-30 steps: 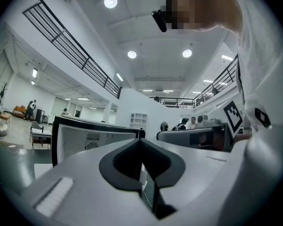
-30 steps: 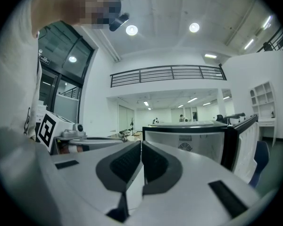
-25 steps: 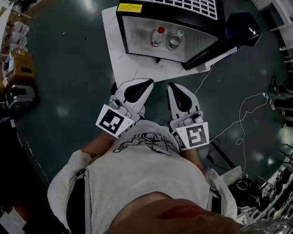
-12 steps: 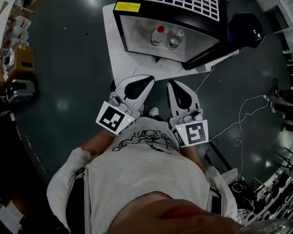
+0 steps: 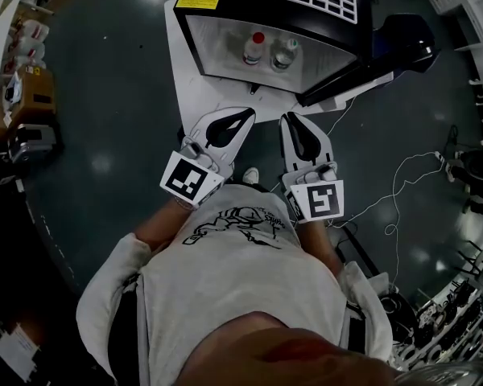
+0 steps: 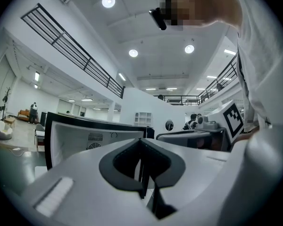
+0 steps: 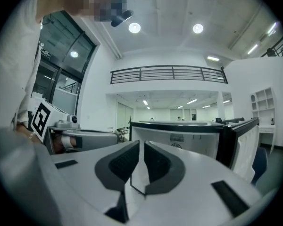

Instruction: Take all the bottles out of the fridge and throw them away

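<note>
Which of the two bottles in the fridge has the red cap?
The left bottle in the head view; the right bottle has a pale cap.

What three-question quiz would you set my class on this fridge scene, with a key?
1. True or false: the door of the fridge stands open.
2. How many bottles stand inside the fridge?
3. Which describes the left gripper and the right gripper?
A. Both are shut and empty, outside the fridge.
B. The left one holds a bottle.
C. Both reach inside the fridge.

Key
1. True.
2. Two: the red-capped bottle and the pale-capped bottle.
3. A.
</note>
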Motion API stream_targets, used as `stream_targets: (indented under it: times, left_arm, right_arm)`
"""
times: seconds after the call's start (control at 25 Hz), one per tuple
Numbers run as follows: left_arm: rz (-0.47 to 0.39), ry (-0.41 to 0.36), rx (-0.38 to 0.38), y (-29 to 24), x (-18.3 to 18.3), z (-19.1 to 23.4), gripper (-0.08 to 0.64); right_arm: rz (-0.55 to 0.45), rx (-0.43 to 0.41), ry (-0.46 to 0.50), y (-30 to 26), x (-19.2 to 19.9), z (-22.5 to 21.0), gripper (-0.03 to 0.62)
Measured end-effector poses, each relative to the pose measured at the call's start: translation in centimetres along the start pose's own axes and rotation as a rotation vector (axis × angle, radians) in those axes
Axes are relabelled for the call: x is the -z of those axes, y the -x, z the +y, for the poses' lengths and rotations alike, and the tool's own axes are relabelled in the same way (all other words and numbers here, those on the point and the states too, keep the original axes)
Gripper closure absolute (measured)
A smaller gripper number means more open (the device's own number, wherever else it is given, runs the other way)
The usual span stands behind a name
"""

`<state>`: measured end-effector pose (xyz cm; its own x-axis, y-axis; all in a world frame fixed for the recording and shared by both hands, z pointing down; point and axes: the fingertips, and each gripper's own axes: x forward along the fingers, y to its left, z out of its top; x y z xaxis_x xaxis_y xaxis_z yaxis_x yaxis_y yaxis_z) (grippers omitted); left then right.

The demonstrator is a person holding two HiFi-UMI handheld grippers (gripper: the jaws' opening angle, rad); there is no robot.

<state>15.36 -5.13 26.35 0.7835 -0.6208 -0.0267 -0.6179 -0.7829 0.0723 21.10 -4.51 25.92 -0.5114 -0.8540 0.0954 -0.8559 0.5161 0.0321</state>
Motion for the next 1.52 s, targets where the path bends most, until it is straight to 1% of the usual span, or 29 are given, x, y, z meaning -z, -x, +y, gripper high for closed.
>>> stream_targets:
  times: [0.12,0.16,0.24,0.36,0.44,0.68,0.8,1.12,1.52]
  left_arm:
    - [0.024,0.014,-0.012,-0.9,1.1,0.8,0.551]
    - [0.019,0.009,-0.013,-1.3,1.3,1.0,0.551]
    - [0.003,-0.007,-0.012,-1.9,1.5,1.4,0.551]
    - [0.002,-0.015,-0.012,-2.7,2.0,1.8,0.551]
    - [0.016,-0.024,-0.011,-3.3,2.7,2.0,0.551]
    - [0.060,-0.020,-0.011,-4.5,5.3,2.8,0.551]
    - [0.061,-0.006,-0.011,-5.1,5.8,3.0,0.551]
    - [0.064,-0.004,-0.009,-7.1,6.7,4.2,0.551]
    - [0.059,-0.018,-0.021,-9.3,7.5,5.4,0.551]
  right_arm:
    - [0.011,0.000,0.028,-0.6,0.9,-0.8,0.581]
    - [0.011,0.000,0.033,-0.8,1.1,-1.1,0.581]
    - [0.006,0.003,0.026,-1.2,1.7,-1.6,0.581]
    - [0.007,0.005,-0.008,-1.7,2.9,-2.2,0.580]
    - [0.011,0.008,-0.026,-2.1,3.6,-2.6,0.574]
    - [0.032,0.022,-0.019,-3.3,5.1,-3.7,0.540]
    - [0.037,0.026,-0.007,-3.8,5.5,-4.3,0.534]
    - [0.036,0.050,0.005,-4.9,6.2,-6.0,0.526]
    - [0.056,0.066,-0.001,-6.2,8.1,-7.8,0.502]
